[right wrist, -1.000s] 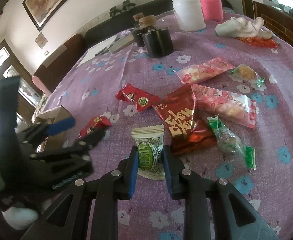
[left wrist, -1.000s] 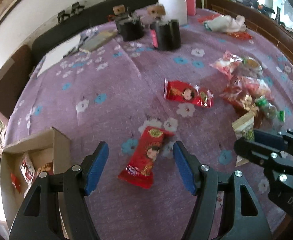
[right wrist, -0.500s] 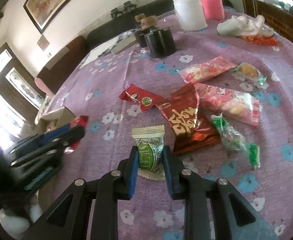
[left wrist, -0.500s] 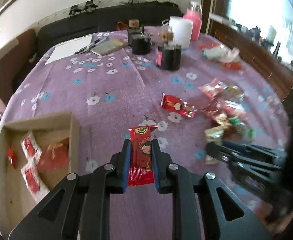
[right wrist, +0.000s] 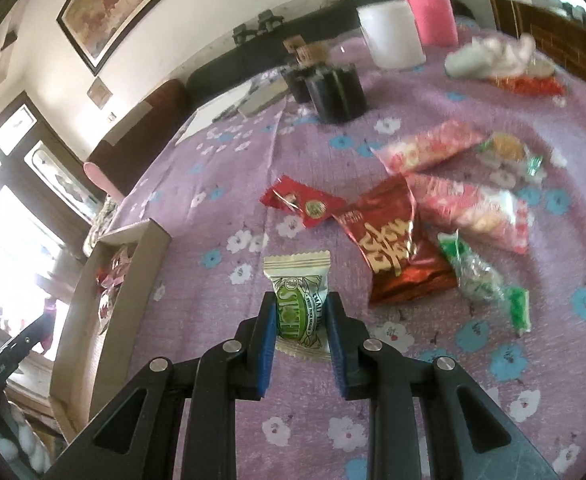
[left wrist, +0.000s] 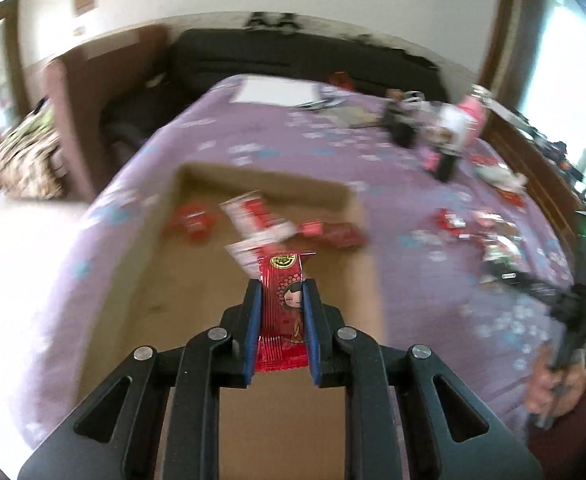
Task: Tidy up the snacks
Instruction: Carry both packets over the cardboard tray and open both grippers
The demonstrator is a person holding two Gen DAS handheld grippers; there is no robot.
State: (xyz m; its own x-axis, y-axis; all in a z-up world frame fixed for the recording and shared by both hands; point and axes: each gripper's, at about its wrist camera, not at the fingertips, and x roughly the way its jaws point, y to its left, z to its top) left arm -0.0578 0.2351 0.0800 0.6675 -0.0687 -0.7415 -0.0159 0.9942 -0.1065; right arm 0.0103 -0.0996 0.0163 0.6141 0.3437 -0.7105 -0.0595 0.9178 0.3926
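My left gripper [left wrist: 281, 292] is shut on a red snack packet with a cartoon girl [left wrist: 284, 308] and holds it above the open cardboard box [left wrist: 357, 240], which holds several red and white packets [left wrist: 257, 216]. My right gripper [right wrist: 300, 308] is shut on a green and cream snack packet [right wrist: 299, 304], held just over the purple flowered tablecloth [right wrist: 221, 168]. The box also shows in the right wrist view [right wrist: 141, 268] at the left. Loose snacks lie to the right: a small red packet [right wrist: 305, 202], a dark red bag [right wrist: 397, 248], pink bags [right wrist: 473, 208].
Black containers [right wrist: 333, 88], a white jar [right wrist: 391, 38] and a pink bottle [right wrist: 431, 12] stand at the table's far side. A white cloth [right wrist: 489, 58] lies at the far right. A dark sofa [left wrist: 293, 56] runs behind the table. A green candy bag [right wrist: 481, 280] lies nearby.
My left gripper closed on the red girl packet, lifted it and swung left over the cardboard box. My right gripper stays shut on the green packet and has shifted slightly.
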